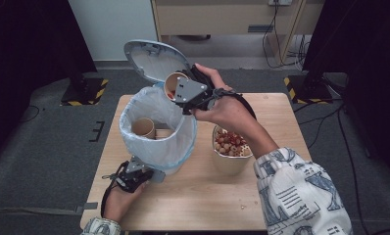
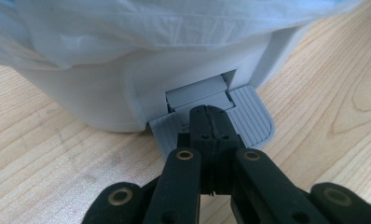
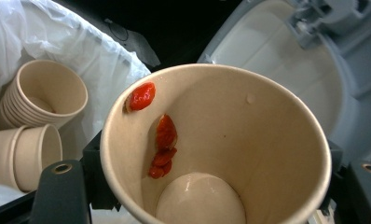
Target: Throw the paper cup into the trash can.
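Note:
A white pedal bin with a pale plastic liner stands on the wooden table, its lid raised. My left gripper is shut, and its closed jaws rest on the grey pedal at the bin's foot. My right gripper is shut on a paper cup, tilted over the bin's far rim beside the lid. In the right gripper view the cup has red scraps stuck to its inner wall. Used paper cups lie inside the liner.
A paper cup full of reddish-brown nuts stands right of the bin, under my right forearm. Bare tabletop lies in front of it. The open lid rises just behind the held cup.

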Available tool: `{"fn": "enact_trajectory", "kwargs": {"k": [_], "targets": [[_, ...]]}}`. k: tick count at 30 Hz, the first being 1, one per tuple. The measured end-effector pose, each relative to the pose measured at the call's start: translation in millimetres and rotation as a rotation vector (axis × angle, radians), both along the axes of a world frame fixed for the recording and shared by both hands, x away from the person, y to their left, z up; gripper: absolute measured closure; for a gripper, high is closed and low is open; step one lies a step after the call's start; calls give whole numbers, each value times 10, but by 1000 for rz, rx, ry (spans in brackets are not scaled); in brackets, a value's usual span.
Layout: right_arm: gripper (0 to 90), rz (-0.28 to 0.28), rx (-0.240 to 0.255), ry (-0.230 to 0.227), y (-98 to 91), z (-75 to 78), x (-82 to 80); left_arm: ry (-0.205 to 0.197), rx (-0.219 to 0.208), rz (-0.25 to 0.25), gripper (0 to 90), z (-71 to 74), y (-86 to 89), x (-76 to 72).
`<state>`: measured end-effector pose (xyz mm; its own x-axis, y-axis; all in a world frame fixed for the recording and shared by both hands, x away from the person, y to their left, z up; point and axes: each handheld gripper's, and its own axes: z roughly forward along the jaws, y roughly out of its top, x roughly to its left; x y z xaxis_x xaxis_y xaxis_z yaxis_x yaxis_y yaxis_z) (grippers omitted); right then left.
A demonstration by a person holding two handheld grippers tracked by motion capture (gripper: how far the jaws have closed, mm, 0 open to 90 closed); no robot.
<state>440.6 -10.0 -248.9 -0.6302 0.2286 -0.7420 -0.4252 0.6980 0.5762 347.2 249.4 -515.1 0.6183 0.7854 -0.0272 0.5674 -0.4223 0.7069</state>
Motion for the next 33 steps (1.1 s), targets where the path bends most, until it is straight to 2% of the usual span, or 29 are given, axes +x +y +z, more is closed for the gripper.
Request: {"fn": "enact_trajectory", "kwargs": {"k": [10,21,33], "targets": [[267,35,15,24,187,-60,22,0,0,0,899,0,0,0],[266,38,39,60,284,-103,80,1,-1,-1,899,0,3,2],[262,58,29,91,466,-214,116,0,0,-3,899,0,2,1]]}}
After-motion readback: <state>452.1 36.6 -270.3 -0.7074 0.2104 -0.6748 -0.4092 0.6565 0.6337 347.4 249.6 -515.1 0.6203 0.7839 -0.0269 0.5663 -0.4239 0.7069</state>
